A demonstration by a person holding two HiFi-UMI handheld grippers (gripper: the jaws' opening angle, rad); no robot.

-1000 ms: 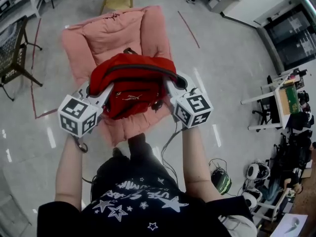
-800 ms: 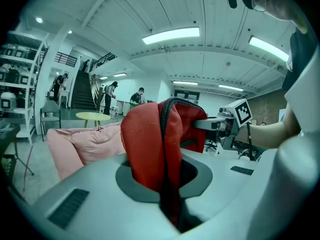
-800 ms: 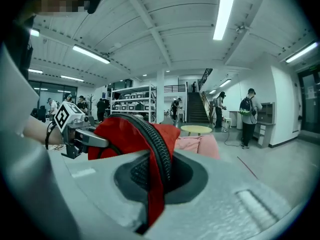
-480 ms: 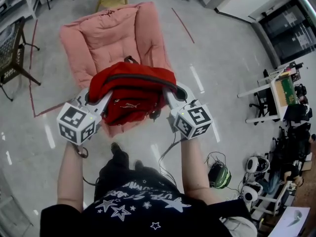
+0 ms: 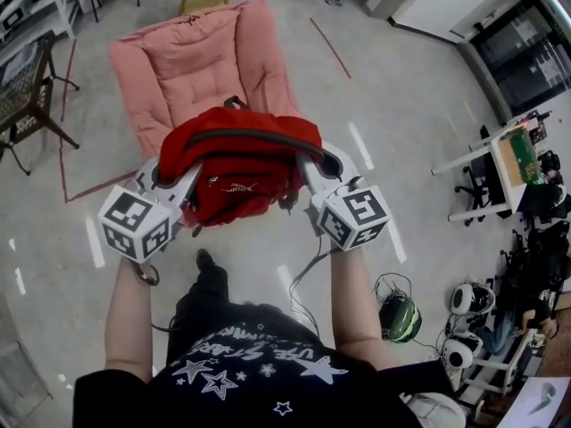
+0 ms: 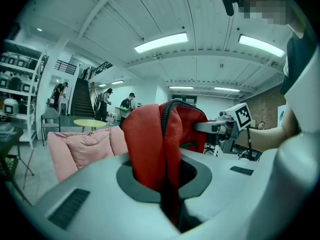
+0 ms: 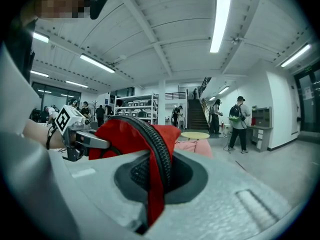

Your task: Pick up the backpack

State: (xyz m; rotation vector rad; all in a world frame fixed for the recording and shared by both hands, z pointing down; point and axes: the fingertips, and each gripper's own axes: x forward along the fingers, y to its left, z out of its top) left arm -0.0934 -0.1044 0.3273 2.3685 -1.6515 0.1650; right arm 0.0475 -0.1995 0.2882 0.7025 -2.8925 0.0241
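Hanging between the two hand-held grippers, the red fabric backpack with the black zip (image 5: 239,163) sits in the air over the front edge of the pink cushioned armchair (image 5: 201,61), and by the look of it lifted clear of that armchair's seat, on the side nearest the person. The left gripper (image 5: 168,175) is clenched on a fold of the red cloth at one end of the bag's top; its own view shows the fabric pinched deep between the closed jaws. The right gripper (image 5: 321,160) is clamped likewise on the other end, with the zip's edge caught in its bite. The bag's bulk sags below and between them. Since each hold is only on a thin fold of cloth, doing this lift well probably means squeezing firmly with both, raising the two hands evenly and at one spacing, and avoiding jerks that could tug the fabric out. Beyond the armchair lies grey polished floor (image 5: 401,132).
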